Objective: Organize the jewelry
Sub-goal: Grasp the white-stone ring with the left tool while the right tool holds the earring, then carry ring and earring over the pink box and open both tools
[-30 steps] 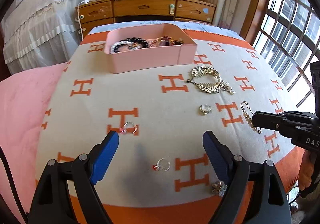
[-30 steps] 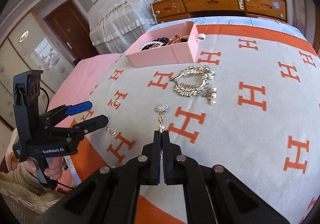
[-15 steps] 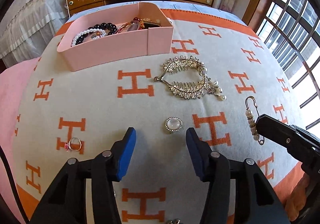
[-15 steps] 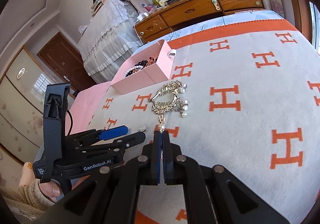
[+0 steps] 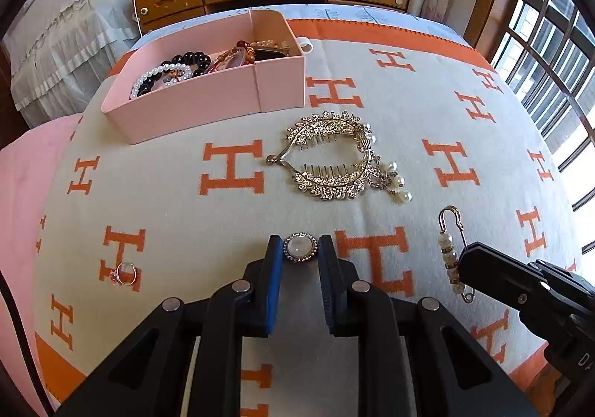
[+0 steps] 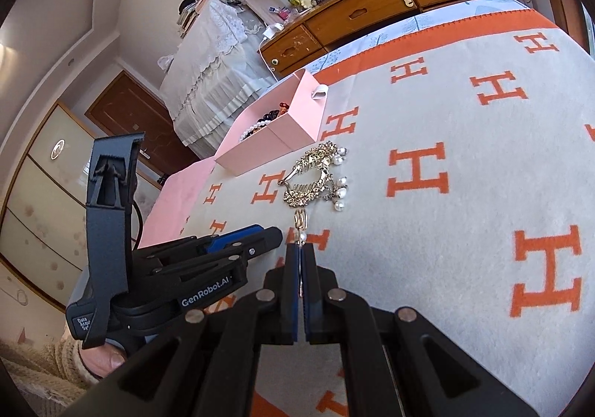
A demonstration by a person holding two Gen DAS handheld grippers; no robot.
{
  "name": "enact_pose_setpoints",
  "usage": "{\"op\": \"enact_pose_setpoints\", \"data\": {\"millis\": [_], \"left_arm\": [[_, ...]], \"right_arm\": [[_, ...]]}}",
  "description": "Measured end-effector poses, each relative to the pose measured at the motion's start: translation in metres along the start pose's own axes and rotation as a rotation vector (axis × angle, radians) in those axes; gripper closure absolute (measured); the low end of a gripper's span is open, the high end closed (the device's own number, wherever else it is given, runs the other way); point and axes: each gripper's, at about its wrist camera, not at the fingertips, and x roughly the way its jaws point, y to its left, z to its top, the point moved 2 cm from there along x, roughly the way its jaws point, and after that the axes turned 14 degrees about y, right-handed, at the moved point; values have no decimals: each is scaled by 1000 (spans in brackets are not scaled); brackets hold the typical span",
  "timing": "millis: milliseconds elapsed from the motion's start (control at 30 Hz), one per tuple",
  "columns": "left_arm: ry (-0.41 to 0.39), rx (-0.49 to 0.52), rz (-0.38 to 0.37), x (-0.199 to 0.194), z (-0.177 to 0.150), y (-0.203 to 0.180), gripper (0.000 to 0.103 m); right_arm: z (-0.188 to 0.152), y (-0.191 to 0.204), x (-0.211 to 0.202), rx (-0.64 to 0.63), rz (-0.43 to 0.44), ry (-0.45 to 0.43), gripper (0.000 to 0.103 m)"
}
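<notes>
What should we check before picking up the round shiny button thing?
1. Round brooch sits between the left gripper fingers: ok.
2. Fingers touching the brooch: cannot tell.
3. Right gripper holds the pearl pin: ok, shut on it.
4. Pink box has room: cannot tell; beads fill part of it.
5. Hair comb lies between brooch and box: not ok, lift over it.
6. Small ring is away from the grab: ok.

"GenRobot.AI" on left gripper [image 6: 277, 236], "H"s on blanket [image 5: 372, 90]
</notes>
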Motion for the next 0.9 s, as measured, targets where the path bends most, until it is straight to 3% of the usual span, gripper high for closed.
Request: {"op": "enact_pose_setpoints", "data": {"millis": [267,567,733,900], "left_arm": [[4,-8,-49,-6,-8,7,87],[-65,-27,-69,-47,-22,35,87],[-121,-27,-74,-89,-10,67,87],[-184,-27,-69,-138,24,98,86]], "right_arm": [[-1,5,-2,-13,-10,-16,101],[6,38,-14,-46,-30,-34,101],[33,77,-26,-83,-9,-46,101],[83,118,-45,-92,11,-93,101]]}}
